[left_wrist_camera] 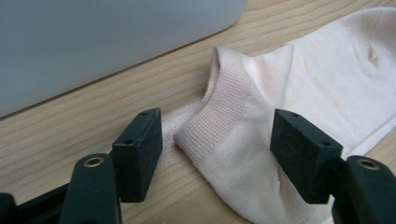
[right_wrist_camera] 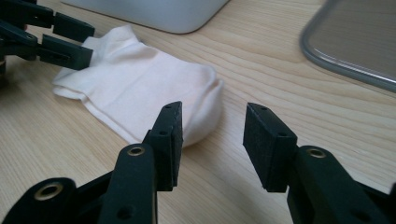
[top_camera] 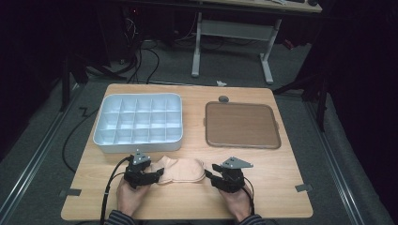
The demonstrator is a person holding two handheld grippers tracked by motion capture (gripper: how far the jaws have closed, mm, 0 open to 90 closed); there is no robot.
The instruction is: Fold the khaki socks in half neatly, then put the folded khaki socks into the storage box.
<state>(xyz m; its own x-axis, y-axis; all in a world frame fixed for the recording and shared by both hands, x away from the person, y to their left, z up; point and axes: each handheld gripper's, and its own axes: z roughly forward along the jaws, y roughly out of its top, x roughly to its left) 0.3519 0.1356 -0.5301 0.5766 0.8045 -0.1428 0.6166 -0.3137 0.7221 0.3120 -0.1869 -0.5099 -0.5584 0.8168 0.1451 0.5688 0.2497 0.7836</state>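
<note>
From up top, my sock (top_camera: 180, 169) is lying flat on the wooden table (top_camera: 281, 187), just in front of the white divided box (top_camera: 138, 123), with the brown tray (top_camera: 241, 125) off to the right and well clear of it. My left gripper (top_camera: 157, 175) sits at the cuff end and my right gripper (top_camera: 209, 174) is just off the toe end. Looking along the left gripper (left_wrist_camera: 217, 154), the jaws are spread wide with the ribbed cuff of the sock (left_wrist_camera: 289, 112) lying between them, and I can't see the pads pressing on it, so nothing's held yet. Looking along the right gripper (right_wrist_camera: 212, 140), the jaws are partly open with nothing in them; the toe of the sock (right_wrist_camera: 140, 88) sits just by the left jaw, bare table in the gap. So I'd say I'm lining up to grab both ends, probably to fold it. Next move needs the left closing on the cuff and the right sliding onto the toe. No brand, label or writing I can read anywhere
</note>
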